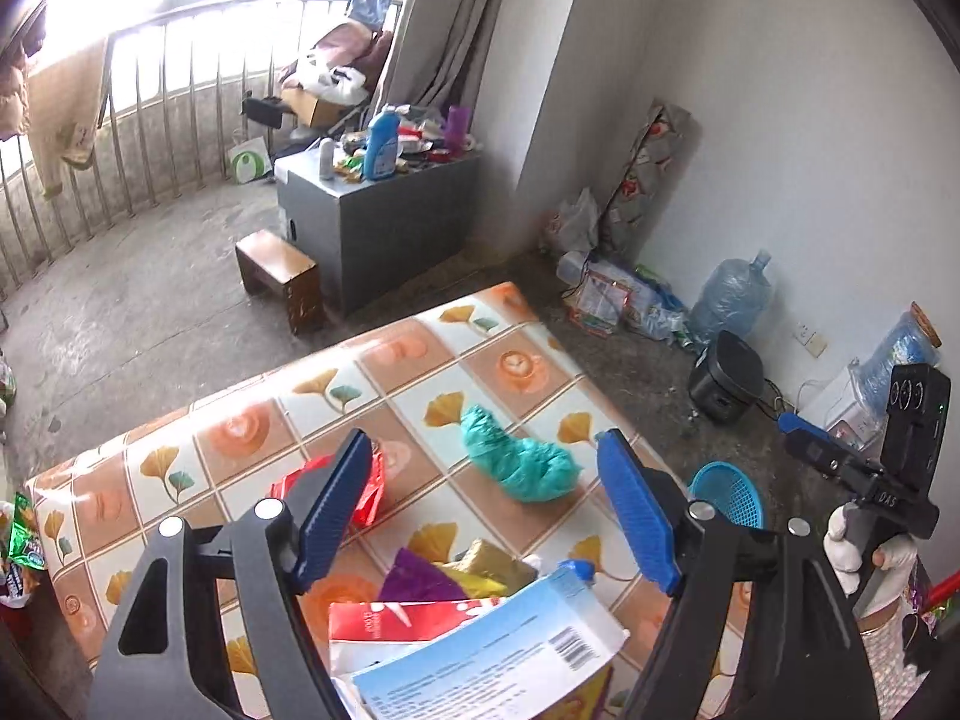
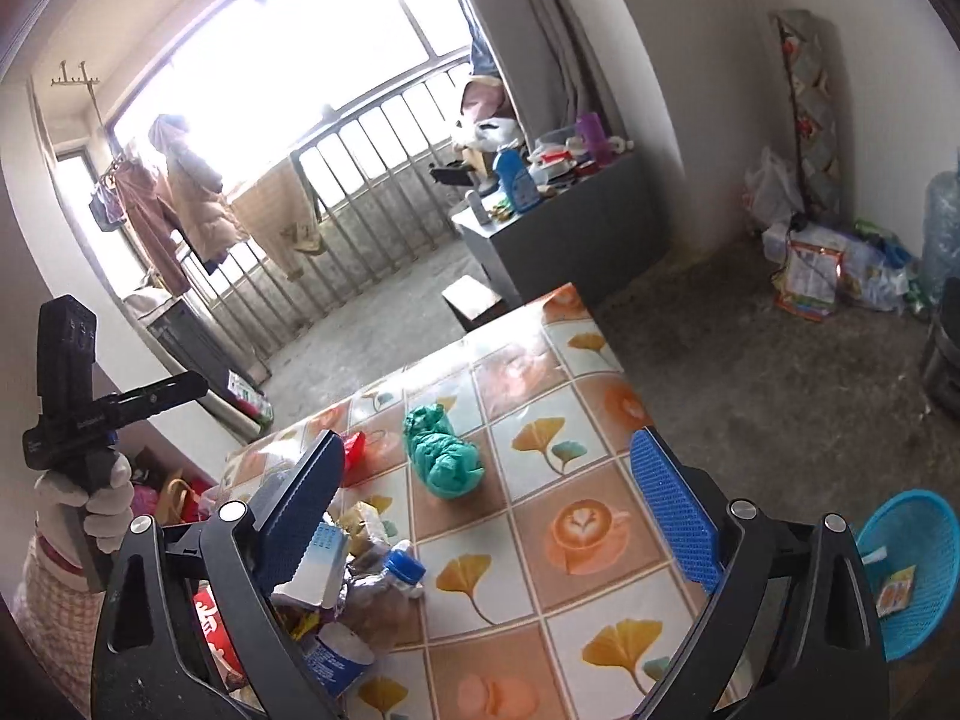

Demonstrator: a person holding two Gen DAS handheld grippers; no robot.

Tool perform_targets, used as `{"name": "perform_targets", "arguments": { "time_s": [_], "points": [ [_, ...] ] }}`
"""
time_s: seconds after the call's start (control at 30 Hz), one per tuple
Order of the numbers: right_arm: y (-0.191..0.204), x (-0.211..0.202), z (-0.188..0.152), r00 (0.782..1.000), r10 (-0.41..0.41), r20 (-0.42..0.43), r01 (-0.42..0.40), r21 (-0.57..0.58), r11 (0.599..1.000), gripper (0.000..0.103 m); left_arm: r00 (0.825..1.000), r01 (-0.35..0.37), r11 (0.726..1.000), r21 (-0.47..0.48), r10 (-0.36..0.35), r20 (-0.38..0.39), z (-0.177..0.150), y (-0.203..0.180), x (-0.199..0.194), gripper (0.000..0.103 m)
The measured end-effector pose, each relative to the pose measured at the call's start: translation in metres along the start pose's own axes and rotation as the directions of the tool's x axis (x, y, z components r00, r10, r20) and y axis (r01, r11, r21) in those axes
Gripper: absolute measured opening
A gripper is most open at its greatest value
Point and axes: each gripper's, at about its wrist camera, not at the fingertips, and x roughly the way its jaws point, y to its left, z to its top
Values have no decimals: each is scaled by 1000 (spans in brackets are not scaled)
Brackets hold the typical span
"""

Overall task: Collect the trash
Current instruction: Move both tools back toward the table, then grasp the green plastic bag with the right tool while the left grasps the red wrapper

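Left wrist view: the left gripper [image 1: 483, 468] hangs over a table [image 1: 240, 420] with a tiled cloth, its jaws spread wide and nothing pinched between them. A crumpled teal bag [image 1: 519, 459] lies mid-table, a red wrapper [image 1: 366, 489] beside the left finger, and a heap of cartons and wrappers [image 1: 468, 618] at the near edge. From the right wrist, the right gripper [image 2: 489, 480] is likewise spread and empty above the table, and a blue basket [image 2: 912, 576] on the floor just beside it holds a few scraps.
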Motion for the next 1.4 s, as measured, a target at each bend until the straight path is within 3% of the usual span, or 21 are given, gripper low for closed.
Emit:
{"name": "perform_targets", "arguments": {
  "time_s": [0.1, 0.23, 0.37, 0.5, 0.57, 0.7, 1.03, 1.4],
  "points": [
    [9, 27, 1, 997, 15, -75, -15, 1, 1000, 83, 995, -63, 998, -5, 62, -72, -7, 26, 27, 68],
    [15, 57, 0, 986, 36, -162, -33, 20, 999, 78, 975, -144, 987, -65, 130, -181, -15, 66, 64, 63],
    [14, 87, 0, 972, 35, -231, -26, 40, 999, 72, 954, -151, 961, -231, 81, -288, -27, 113, 93, 57],
    [13, 109, -4, 957, 43, -288, -27, 59, 998, 69, 938, -99, 925, -368, -36, -344, -37, 144, 115, 56],
    [13, 117, -5, 950, 48, -310, -29, 67, 997, 68, 929, -97, 911, -400, -61, -365, -41, 152, 125, 54],
    [13, 126, -9, 938, 64, -342, -38, 82, 996, 68, 918, -82, 900, -428, -99, -383, -44, 157, 135, 49],
    [19, 153, -17, 911, 86, -402, -56, 85, 995, 56, 918, -83, 888, -453, -109, -381, -50, 170, 147, 19],
    [17, 156, -22, 900, 116, -420, -77, 108, 991, 36, 935, -33, 889, -457, -134, -329, -47, 165, 142, 9]
  ]
}}
